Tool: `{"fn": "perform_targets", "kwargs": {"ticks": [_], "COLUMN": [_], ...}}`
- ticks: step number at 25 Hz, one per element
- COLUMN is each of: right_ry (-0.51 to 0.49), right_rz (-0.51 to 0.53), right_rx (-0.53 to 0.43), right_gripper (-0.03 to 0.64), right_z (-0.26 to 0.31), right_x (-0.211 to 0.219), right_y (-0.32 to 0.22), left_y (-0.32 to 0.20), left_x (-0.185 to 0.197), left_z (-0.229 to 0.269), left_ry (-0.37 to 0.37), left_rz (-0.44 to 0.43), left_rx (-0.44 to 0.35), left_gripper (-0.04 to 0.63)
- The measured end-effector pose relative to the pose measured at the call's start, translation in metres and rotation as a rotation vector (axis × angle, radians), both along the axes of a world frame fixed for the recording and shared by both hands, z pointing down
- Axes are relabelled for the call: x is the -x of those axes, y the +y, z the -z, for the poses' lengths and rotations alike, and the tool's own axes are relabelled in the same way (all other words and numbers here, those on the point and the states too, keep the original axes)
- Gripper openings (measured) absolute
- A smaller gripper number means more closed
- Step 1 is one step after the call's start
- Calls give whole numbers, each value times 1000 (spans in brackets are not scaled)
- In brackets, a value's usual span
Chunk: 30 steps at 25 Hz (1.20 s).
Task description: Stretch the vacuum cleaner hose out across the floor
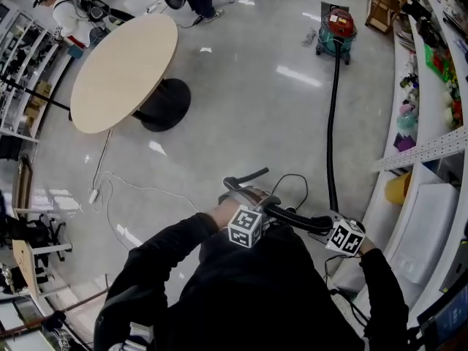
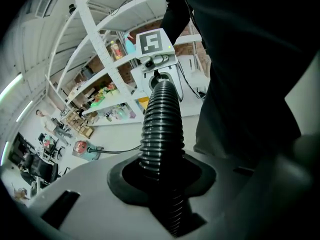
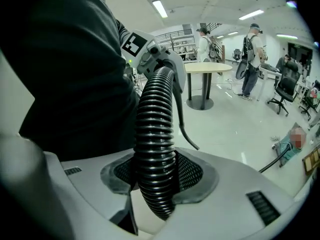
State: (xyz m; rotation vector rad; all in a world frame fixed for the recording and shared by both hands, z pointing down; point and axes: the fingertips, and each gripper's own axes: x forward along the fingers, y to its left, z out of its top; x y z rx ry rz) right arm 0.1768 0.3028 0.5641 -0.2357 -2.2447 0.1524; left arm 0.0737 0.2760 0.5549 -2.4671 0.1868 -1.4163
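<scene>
A red and teal vacuum cleaner (image 1: 336, 31) stands far off on the glossy floor. Its black ribbed hose (image 1: 333, 137) runs straight back toward me. Close to my body, my left gripper (image 1: 247, 205) and right gripper (image 1: 327, 224) both hold the hose, a short stretch (image 1: 292, 216) spanning between them. In the left gripper view the hose (image 2: 160, 124) passes through the left gripper (image 2: 162, 184), pads pressed on it, and leads to the right gripper (image 2: 155, 49). In the right gripper view the right gripper (image 3: 155, 184) clamps the hose (image 3: 156, 134).
A round wooden table (image 1: 124, 68) on a black base stands at the left. A white cable (image 1: 110, 189) lies on the floor beneath it. White shelves (image 1: 431, 123) line the right side. A thin black cord (image 1: 289, 178) loops near the grippers. People stand at the far end.
</scene>
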Motion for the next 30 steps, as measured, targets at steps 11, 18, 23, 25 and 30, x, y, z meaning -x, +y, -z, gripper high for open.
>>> {"fn": "perform_targets", "kwargs": {"ticks": [11, 18, 23, 25, 30], "right_ry": [246, 364, 163, 62, -137], "right_rz": [-493, -1171, -1013, -847, -727], "right_rx": [-153, -49, 324, 374, 407], "right_gripper": [345, 345, 344, 344, 344], "right_z": [-40, -26, -69, -79, -68], "right_x": [70, 67, 160, 197, 236], "right_y": [-46, 42, 102, 102, 76], "left_y": [-5, 35, 30, 18, -5], "left_x": [98, 130, 122, 105, 48], "left_z": [-4, -41, -54, -46, -22], "left_ry": [189, 217, 176, 149, 62], "left_rz": [171, 258, 330, 374, 470], "left_rx": [27, 100, 150, 174, 205], "left_gripper": [126, 126, 126, 126, 126]}}
